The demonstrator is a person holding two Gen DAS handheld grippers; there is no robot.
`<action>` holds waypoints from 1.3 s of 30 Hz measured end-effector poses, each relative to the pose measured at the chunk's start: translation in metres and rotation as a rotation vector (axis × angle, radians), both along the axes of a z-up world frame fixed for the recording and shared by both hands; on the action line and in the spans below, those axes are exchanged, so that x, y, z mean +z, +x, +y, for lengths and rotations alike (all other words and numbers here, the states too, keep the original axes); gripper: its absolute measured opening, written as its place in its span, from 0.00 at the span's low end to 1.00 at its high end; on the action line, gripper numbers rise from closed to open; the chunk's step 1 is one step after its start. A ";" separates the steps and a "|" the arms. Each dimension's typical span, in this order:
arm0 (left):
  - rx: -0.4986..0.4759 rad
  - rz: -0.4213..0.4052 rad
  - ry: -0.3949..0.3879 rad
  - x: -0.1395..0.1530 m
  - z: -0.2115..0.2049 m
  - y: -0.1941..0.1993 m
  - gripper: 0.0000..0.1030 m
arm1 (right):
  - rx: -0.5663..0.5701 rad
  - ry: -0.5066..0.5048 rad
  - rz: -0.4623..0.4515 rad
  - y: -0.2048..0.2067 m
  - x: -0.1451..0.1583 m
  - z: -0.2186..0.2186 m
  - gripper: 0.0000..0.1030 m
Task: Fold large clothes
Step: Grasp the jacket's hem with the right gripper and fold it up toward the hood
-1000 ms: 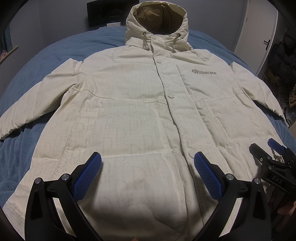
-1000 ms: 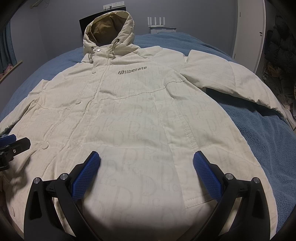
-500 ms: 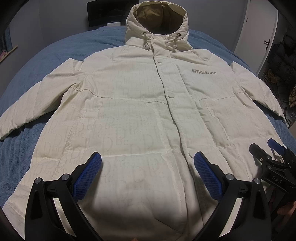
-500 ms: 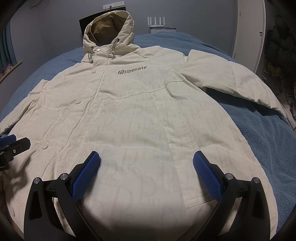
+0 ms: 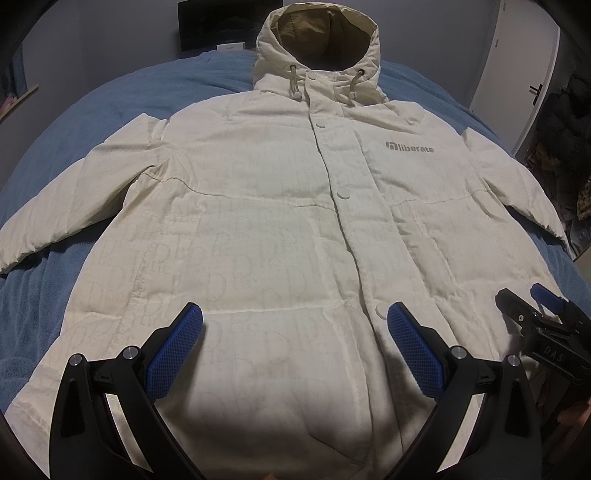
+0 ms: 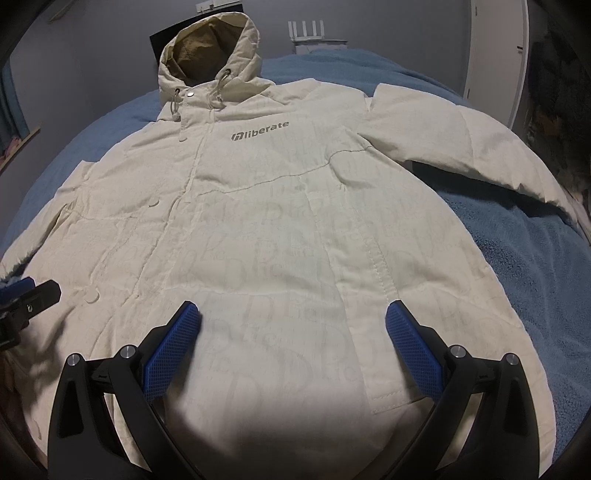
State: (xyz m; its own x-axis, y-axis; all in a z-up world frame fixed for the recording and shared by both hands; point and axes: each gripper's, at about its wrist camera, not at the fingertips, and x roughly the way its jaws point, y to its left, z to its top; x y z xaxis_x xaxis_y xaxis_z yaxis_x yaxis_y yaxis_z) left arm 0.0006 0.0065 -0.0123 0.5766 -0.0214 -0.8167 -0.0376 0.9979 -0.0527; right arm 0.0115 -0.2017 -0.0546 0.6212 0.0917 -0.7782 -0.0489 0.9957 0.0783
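Note:
A cream hooded puffer coat (image 5: 266,221) (image 6: 288,229) lies front-up and spread flat on a blue bed, snaps closed, both sleeves stretched out to the sides, hood (image 5: 317,40) at the far end. A grey "liberate" logo (image 5: 410,148) sits on its chest. My left gripper (image 5: 295,325) hovers open over the lower left half of the coat, nothing between its blue pads. My right gripper (image 6: 293,321) hovers open over the lower right half beside a pocket flap (image 6: 384,332). The right gripper (image 5: 543,314) also shows at the left wrist view's right edge.
The blue fleece bedspread (image 6: 524,280) surrounds the coat. A white door (image 5: 532,70) and dark hanging clothes (image 5: 565,122) stand at the right. A black screen (image 5: 218,22) and a white router (image 6: 306,31) sit by the grey back wall.

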 end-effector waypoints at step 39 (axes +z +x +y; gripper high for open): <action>-0.016 0.022 -0.087 -0.006 0.049 0.117 0.94 | -0.536 0.238 0.130 0.133 -0.010 -0.236 0.94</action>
